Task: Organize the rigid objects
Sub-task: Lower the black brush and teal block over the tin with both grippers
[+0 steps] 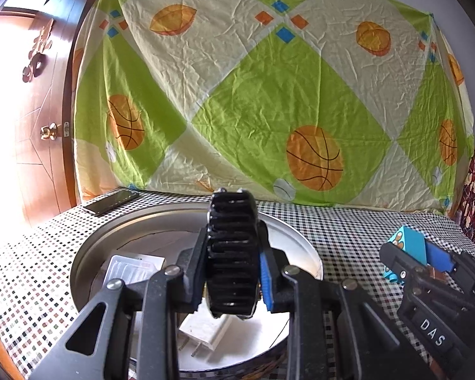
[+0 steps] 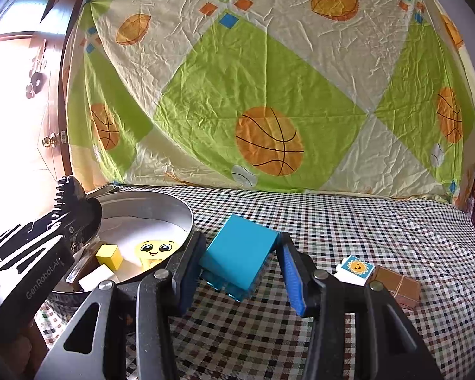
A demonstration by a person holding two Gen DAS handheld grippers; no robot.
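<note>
My left gripper [image 1: 232,262] is shut on a black finned heat-sink block [image 1: 231,253] and holds it upright above the round metal tray [image 1: 88,247]. The tray holds a white charger plug [image 1: 202,332] and a clear packet [image 1: 133,269]. In the right wrist view the tray [image 2: 174,202] also holds a yellow cube [image 2: 109,256], a yellow smiling-face block [image 2: 156,250] and a white block [image 2: 96,277]. My right gripper [image 2: 242,264] is shut on a blue toy brick [image 2: 240,256], lifted just right of the tray; the brick also shows in the left wrist view [image 1: 410,247].
A white sun-picture block [image 2: 354,269] and a brown block [image 2: 395,286] lie on the checkered cloth [image 2: 332,221] to the right. A black phone [image 1: 110,201] lies at the table's far left. A patterned sheet [image 1: 237,79] hangs behind; a wooden door [image 1: 44,110] stands left.
</note>
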